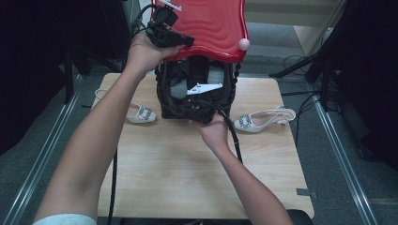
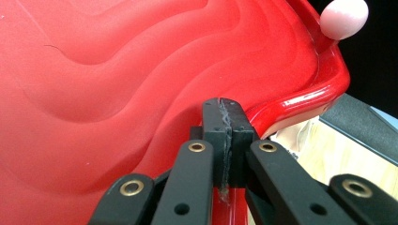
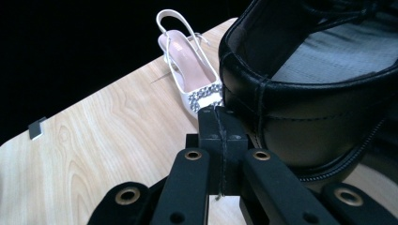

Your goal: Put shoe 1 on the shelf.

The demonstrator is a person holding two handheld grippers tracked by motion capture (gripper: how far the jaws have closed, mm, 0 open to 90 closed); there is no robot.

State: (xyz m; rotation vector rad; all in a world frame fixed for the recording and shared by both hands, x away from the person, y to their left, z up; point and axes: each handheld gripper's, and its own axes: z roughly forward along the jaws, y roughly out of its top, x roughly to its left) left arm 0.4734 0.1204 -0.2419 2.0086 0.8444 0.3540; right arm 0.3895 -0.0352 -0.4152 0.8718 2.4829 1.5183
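A person's left gripper pinches the front rim of a glossy red lid, holding it raised over a dark woven basket on the wooden table. The right gripper, jaws pressed together on nothing, sits beside a black leather shoe at the basket's front. The shoe looks stiff and fairly heavy; its firm heel collar seems the surest hold.
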